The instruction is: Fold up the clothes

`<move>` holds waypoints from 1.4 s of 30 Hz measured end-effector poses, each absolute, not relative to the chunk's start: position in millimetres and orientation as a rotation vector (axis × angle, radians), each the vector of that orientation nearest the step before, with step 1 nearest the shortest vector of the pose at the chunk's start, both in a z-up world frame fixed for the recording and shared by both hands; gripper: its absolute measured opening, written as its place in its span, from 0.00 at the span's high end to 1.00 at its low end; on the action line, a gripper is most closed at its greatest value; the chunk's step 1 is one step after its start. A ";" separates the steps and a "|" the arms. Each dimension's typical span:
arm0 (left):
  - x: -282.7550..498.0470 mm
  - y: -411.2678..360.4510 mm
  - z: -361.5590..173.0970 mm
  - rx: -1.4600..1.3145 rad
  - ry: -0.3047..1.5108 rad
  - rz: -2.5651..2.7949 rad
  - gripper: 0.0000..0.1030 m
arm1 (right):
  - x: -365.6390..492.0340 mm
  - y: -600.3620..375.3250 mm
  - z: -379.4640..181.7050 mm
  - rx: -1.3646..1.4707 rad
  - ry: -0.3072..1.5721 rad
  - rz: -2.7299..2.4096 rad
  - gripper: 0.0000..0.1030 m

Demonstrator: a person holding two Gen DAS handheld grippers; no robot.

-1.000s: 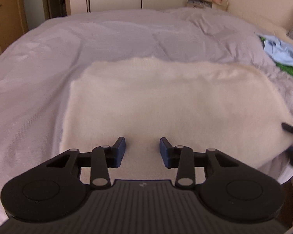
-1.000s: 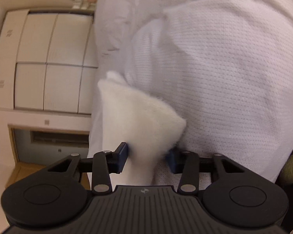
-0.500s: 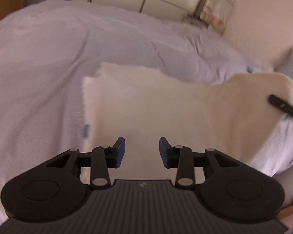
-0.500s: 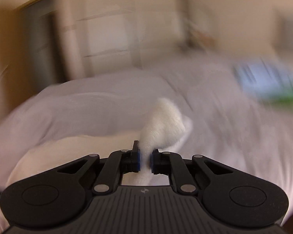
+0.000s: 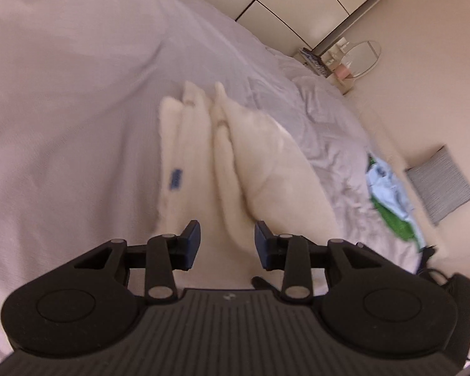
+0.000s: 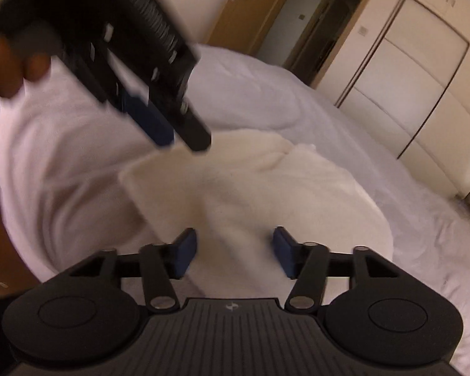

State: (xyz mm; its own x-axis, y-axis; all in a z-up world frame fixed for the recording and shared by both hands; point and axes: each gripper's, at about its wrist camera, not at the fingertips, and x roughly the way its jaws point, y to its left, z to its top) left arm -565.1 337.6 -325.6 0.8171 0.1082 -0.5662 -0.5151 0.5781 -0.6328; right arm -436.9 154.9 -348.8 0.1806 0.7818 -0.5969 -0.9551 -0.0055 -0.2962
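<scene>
A cream fleecy garment [image 5: 250,156] lies folded over on the white bed, with a small blue label [image 5: 174,179] near its left edge. It also shows in the right wrist view [image 6: 266,194]. My left gripper [image 5: 227,244] is open and empty just above the garment's near end. It appears blurred at the upper left of the right wrist view [image 6: 172,131]. My right gripper [image 6: 232,255] is open and empty, with a fold of the garment lying between and below its jaws.
The white bedspread [image 5: 62,109] surrounds the garment. A blue and green pile of clothes [image 5: 388,194] and a grey cushion [image 5: 438,185] lie at the right. Wardrobes [image 6: 423,62], a door [image 6: 244,9] and a bedside table with a mirror [image 5: 357,59] stand beyond the bed.
My right gripper carried a corner of the garment across, folding it over, then opened and let it go. My left gripper swung and tilted; it stayed open.
</scene>
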 end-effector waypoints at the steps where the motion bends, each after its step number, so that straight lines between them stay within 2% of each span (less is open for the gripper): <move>1: -561.8 339.6 -326.0 -0.899 0.501 0.378 0.67 | -425.3 149.0 -340.5 -0.659 0.350 1.412 0.44; 4: -551.3 346.3 -327.8 -0.938 0.483 0.363 0.61 | -372.2 122.8 -319.1 -0.282 0.582 1.405 0.44; 6: -542.0 357.0 -333.6 -0.976 0.485 0.366 0.61 | -335.8 102.9 -315.0 -0.010 0.735 1.346 0.44; 11: -518.0 384.4 -352.3 -1.089 0.489 0.367 0.60 | -249.3 82.8 -354.1 0.541 1.090 1.068 0.42; 13: -509.0 394.8 -358.7 -1.147 0.470 0.340 0.55 | -234.6 82.9 -373.7 0.661 1.168 1.025 0.42; 18: -486.4 412.7 -366.1 -1.237 0.412 0.281 0.43 | -219.8 101.2 -397.7 0.758 1.244 0.996 0.42; 20: -476.1 416.1 -368.3 -1.234 0.420 0.277 0.43 | -215.8 111.0 -407.7 0.791 1.269 0.987 0.42; 21: -470.6 416.7 -369.0 -1.221 0.432 0.279 0.47 | -214.1 115.8 -413.0 0.808 1.281 0.982 0.42; 22: -464.5 415.3 -367.6 -1.186 0.452 0.282 0.68 | -210.7 119.1 -415.2 0.807 1.282 0.981 0.42; 23: -458.9 412.2 -363.7 -1.132 0.476 0.290 0.80 | -206.7 121.9 -416.5 0.800 1.280 0.980 0.42; 25: -449.8 401.6 -347.8 -0.980 0.507 0.325 0.88 | -206.9 128.5 -409.4 0.744 1.247 0.991 0.45; 28: -461.1 377.3 -305.6 -0.707 0.447 0.364 0.89 | -215.8 137.4 -385.6 0.590 1.139 1.035 0.51; 30: -479.7 373.2 -290.5 -0.659 0.400 0.364 0.88 | -229.9 145.4 -367.3 0.470 1.050 1.073 0.52; 32: -495.7 378.4 -297.1 -0.672 0.402 0.390 0.88 | -253.3 152.2 -351.6 0.336 0.973 1.106 0.53; 35: -509.7 390.2 -334.9 -0.773 0.468 0.442 0.88 | -283.8 159.1 -342.1 0.118 0.871 1.134 0.54; 38: -521.0 397.9 -356.6 -0.870 0.423 0.434 0.88 | -305.3 159.8 -337.9 -0.035 0.797 1.118 0.54; 42: -527.5 391.2 -341.3 -0.814 0.385 0.440 0.88 | -315.3 157.2 -331.0 -0.088 0.765 1.127 0.54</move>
